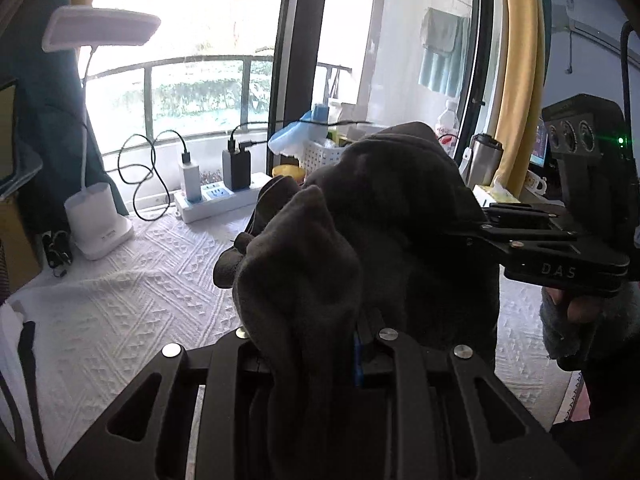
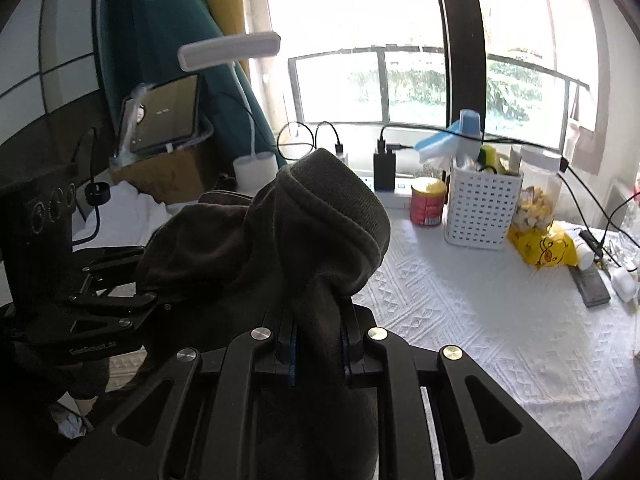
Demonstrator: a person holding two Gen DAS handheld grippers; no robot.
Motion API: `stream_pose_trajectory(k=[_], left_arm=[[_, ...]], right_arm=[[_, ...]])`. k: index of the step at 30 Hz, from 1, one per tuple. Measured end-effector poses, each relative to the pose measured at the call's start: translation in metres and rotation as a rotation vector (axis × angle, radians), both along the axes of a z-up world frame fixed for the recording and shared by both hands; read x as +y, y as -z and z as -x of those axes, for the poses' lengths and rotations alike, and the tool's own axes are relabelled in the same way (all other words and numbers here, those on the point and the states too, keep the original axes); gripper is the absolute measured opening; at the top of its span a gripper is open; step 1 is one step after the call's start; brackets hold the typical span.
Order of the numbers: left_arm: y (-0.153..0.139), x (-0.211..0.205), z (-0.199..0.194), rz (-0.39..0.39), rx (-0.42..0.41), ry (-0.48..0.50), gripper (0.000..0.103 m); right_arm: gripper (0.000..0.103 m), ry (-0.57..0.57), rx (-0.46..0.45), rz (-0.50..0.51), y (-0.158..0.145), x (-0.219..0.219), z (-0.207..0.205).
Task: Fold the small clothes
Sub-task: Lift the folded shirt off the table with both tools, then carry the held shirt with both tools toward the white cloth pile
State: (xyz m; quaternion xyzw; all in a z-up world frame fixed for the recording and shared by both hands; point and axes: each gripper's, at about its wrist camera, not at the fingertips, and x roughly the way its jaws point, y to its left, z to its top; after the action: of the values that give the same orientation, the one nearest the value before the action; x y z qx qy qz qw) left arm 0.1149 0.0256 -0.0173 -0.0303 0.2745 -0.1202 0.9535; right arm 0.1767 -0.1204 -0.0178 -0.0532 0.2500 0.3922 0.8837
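Observation:
A dark grey knitted garment (image 1: 360,216) hangs bunched in the air above the white textured tablecloth (image 1: 120,300). My left gripper (image 1: 320,344) is shut on one bunched end of it. My right gripper (image 1: 480,224) comes in from the right and is shut on the other side. In the right wrist view the garment (image 2: 304,224), with its ribbed hem on top, is pinched between my right gripper (image 2: 318,356) pads. My left gripper (image 2: 160,300) grips the cloth at the left. The fingertips are hidden by fabric.
A white desk lamp (image 1: 100,224), a power strip with chargers (image 1: 216,196), a white perforated basket (image 2: 480,208), a red can (image 2: 428,204), a snack jar (image 2: 536,196) and a yellow bag (image 2: 544,248) line the table's far side. A tablet (image 2: 164,120) stands at the left.

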Motion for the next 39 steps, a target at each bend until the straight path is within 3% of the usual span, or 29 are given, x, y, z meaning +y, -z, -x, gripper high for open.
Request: stream_pose_trajectory(k=[19, 39], left_arm=[[-0.045, -0.008, 0.043, 0.013, -0.155, 0.006, 0.023], [-0.089, 0.006, 0.079, -0.041, -0.341, -0.008, 0.022]], right_arm=[[0.017, -0.003, -0.178, -0.047, -0.053, -0.023, 0.052], [0.017, -0.033, -0.386, -0.123, -0.111, -0.022, 0.114]])
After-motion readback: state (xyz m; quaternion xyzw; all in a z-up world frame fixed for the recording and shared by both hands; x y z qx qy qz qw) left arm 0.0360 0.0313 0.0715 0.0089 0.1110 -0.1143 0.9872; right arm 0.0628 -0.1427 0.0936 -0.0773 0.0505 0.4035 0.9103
